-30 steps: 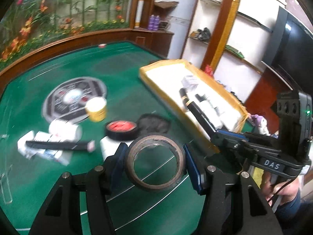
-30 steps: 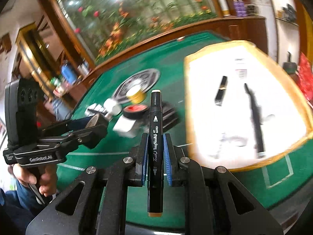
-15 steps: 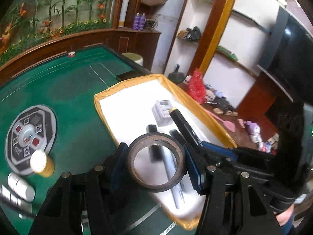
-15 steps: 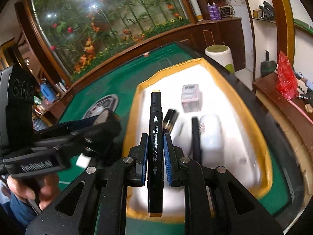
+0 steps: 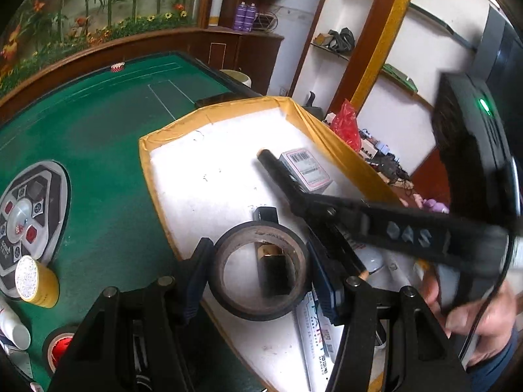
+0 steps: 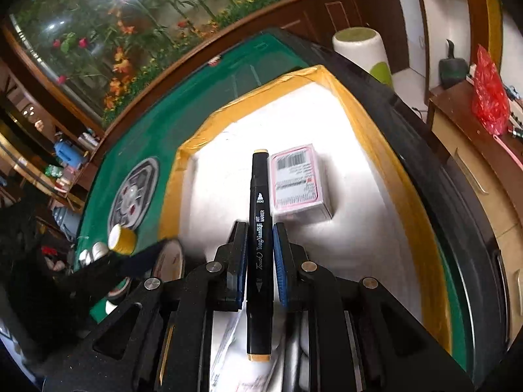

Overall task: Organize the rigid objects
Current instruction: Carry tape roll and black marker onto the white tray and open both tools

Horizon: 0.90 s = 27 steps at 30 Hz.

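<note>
While both grippers hang over the yellow-rimmed tray (image 5: pixel 157 137), the left gripper (image 5: pixel 258 274) clamps a roll of dark tape (image 5: pixel 260 274) by its outer edge, above the tray's near end. Right gripper (image 6: pixel 260 261) is closed tight on a black art marker (image 6: pixel 260 245) pointing forward, just beside the barcoded box (image 6: pixel 299 183) lying in the tray.

Marker (image 6: pixel 260 228) reads "TongNianBiJi" (also "BROAD").

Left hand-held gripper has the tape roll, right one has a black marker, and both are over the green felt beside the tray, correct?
Not quite. The left hand-held gripper holds the tape roll and the right hand-held gripper the black marker, but both wrist views show them over the white tray, not the felt.
</note>
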Available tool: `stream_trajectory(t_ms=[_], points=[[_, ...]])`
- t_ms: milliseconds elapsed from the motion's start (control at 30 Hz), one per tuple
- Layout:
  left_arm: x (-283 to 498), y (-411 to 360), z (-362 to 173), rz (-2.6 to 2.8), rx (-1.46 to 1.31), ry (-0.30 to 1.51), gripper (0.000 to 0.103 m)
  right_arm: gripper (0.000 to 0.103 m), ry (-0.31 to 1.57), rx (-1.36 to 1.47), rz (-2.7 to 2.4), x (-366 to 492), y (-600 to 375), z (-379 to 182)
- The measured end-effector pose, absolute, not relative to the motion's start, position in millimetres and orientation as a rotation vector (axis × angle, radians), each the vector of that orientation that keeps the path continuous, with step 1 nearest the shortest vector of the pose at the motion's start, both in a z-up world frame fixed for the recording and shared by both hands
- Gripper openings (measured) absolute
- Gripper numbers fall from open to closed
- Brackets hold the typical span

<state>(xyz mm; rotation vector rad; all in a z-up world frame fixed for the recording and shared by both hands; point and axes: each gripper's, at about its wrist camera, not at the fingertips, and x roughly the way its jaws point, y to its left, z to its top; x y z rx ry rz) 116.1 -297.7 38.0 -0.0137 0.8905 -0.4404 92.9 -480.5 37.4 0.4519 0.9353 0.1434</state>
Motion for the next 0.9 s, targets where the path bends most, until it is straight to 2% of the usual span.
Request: stream_trajectory(t_ms=[367,433,500,567,900], points=[[109.4,-312.1,33.3,-0.438,0.061,0.910,0.059,0.015,0.985,0.368,0.087,106.5,-475.1,39.0],[109.9,-311.4,34.2,-0.448,0.049,0.913,0.063,0.015,0.966,0.390,0.089,100.9,-479.3,41.3],[109.0,-310.3,35.3,-0.464,0.025,0.911,0.068,0.022,0.949,0.385,0.078,96.3,-480.9,45.2],[107.2,-309.7,36.3,-0.467,0.009,0.907,0.069,0.040,0.936,0.383,0.079,91.9,-481.2,48.3],[71.3,-288.1,51.9,-0.511,-0.045,0.879,0.070,0.040,0.755,0.457,0.069,28.3,-471.6,82.3]])
